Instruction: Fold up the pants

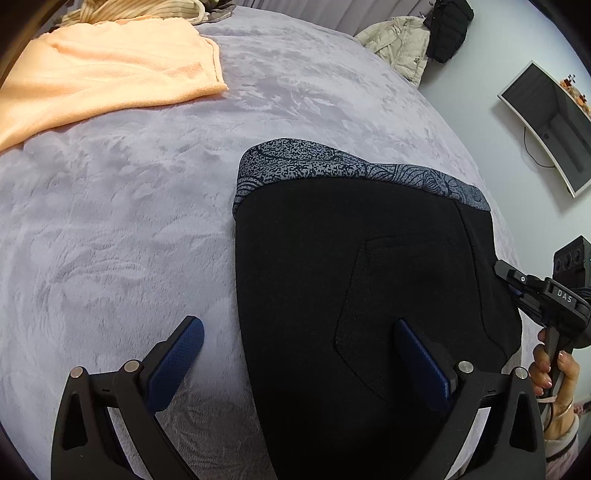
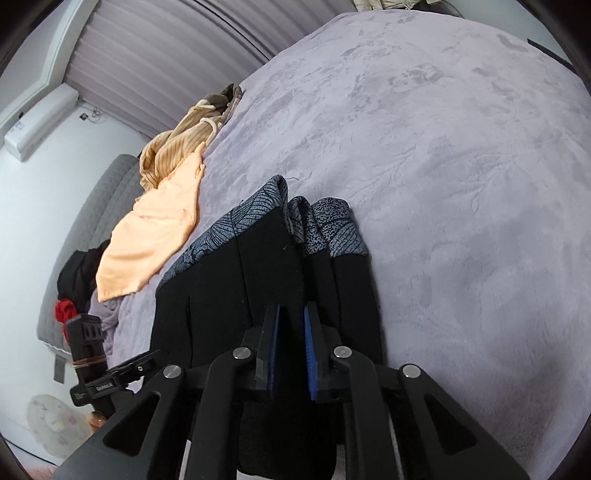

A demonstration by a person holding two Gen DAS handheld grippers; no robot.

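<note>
Through the left wrist camera we see our left hand-held gripper (image 1: 297,354) with its blue-padded fingers (image 1: 181,356) spread wide apart, holding nothing. One finger hangs over the lilac plush bedspread (image 1: 129,221), the other over the black pants (image 1: 351,277). The pants lie flat on the bed, their grey patterned hems (image 1: 332,162) at the far end. A peach towel (image 1: 103,77) lies well apart near the far left corner, with a striped tan garment (image 1: 147,9) behind it. At the right edge our right hand-held gripper (image 1: 509,280) bites the pants' side edge, gripped by the right hand (image 1: 554,369). A wall-mounted television (image 1: 550,125) shows beyond.

Through the right wrist camera we see the right hand-held gripper (image 2: 291,350) drawn together on a fold of the pants (image 2: 229,295), black fabric pinched between its pads. The patterned hems (image 2: 332,229) lie bunched ahead on the bedspread (image 2: 443,184). The towel (image 2: 155,236) lies to the left, and an air conditioner (image 2: 37,118) hangs on the wall.
</note>
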